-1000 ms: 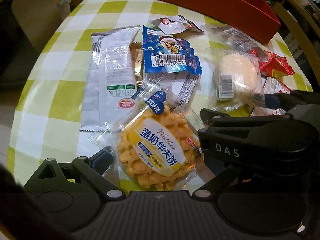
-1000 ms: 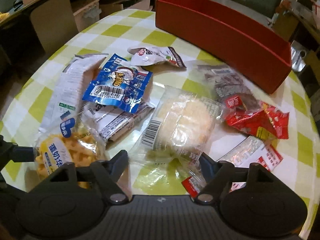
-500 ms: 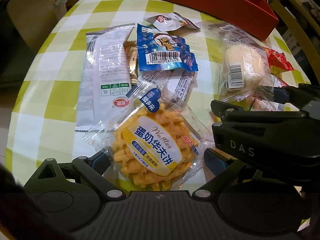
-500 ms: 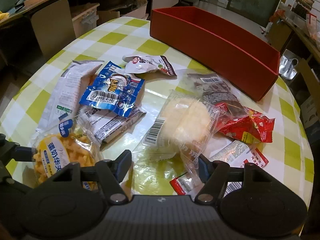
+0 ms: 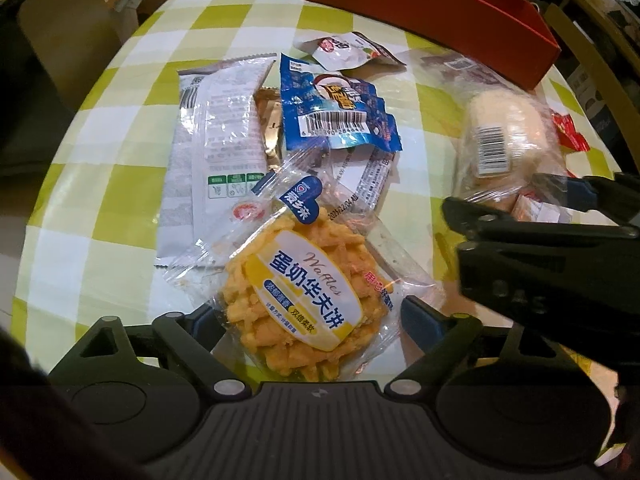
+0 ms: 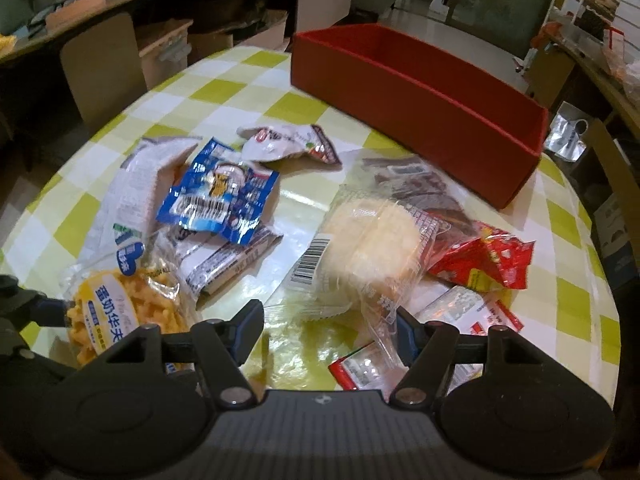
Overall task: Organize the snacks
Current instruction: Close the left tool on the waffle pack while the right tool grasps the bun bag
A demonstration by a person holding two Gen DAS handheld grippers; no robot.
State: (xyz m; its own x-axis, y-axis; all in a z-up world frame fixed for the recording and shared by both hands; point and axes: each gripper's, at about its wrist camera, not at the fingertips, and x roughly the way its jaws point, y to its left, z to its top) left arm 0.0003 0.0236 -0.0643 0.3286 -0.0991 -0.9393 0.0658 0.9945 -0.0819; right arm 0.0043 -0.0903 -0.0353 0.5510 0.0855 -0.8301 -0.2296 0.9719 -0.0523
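Observation:
A clear pack with a yellow waffle (image 5: 304,292) lies on the checked tablecloth between the fingers of my left gripper (image 5: 312,320). The jaws are closing around it and their tips sit at the wrapper's edges. The waffle pack (image 6: 112,312) also shows at the lower left of the right wrist view, beside a left fingertip (image 6: 48,308). My right gripper (image 6: 326,326) is shut on the near end of a clear pack holding a pale round bun (image 6: 368,240). From the left wrist view, the right gripper (image 5: 508,196) straddles the bun pack (image 5: 504,136).
A long red box (image 6: 420,100) stands open at the table's far side. Between it and the grippers lie a blue packet (image 5: 336,116), a long grey-white packet (image 5: 216,148), a small white pouch (image 5: 348,50) and red packets (image 6: 480,260). Chairs and shelves ring the table.
The left jaws have narrowed around the waffle pack. The right jaws have closed on the bun pack's wrapper, and the bun has shifted a little to the right with that gripper.

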